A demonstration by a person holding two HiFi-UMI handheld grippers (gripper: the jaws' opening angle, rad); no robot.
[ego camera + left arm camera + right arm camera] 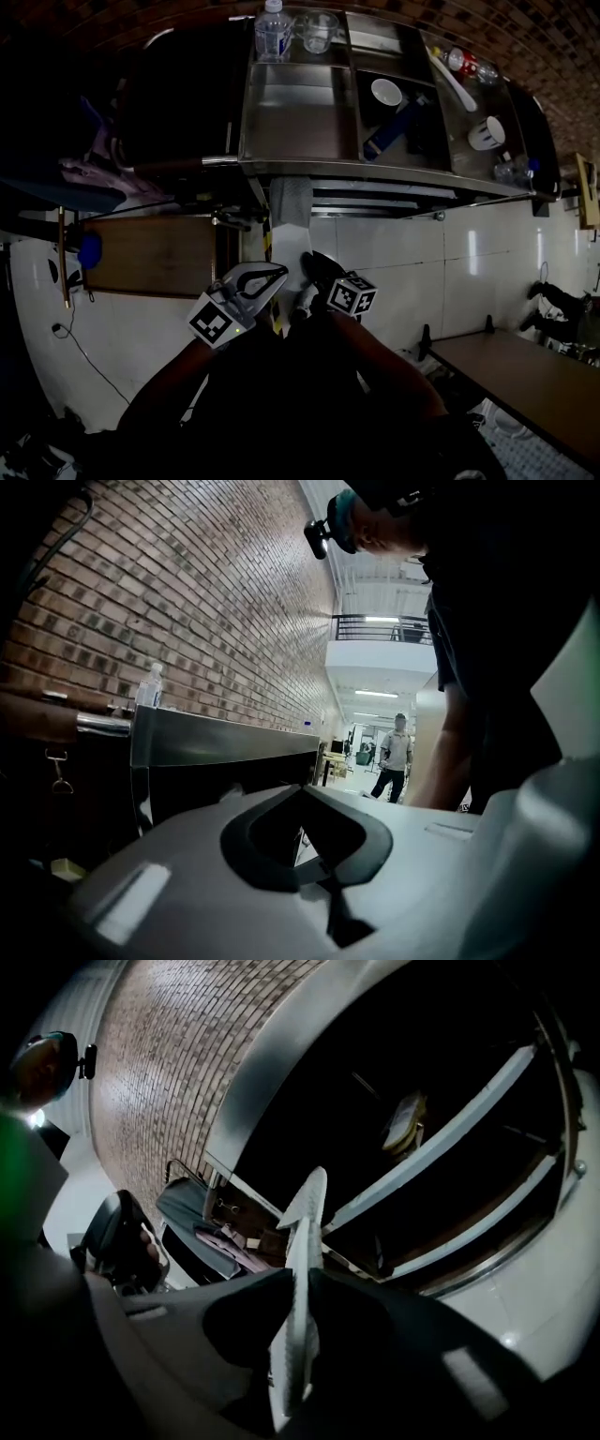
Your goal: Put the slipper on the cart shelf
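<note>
Your left tongs (298, 787): jaws together, nothing held, idle beside cart (300, 141). Your right tongs (300, 1274): clamped on white slipper (305, 1206), sole edge-on, held in air, not yet on shelf. Step in hand: carrying slipper to cart shelf (441, 1133). Next move, likely: level sole, reach into shelf opening, set down, release.

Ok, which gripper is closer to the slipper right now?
Right. The right gripper is clamped on the white slipper, which sticks out edge-on past its jaws. The left gripper sits alongside to its left, jaws together, holding nothing.
</note>
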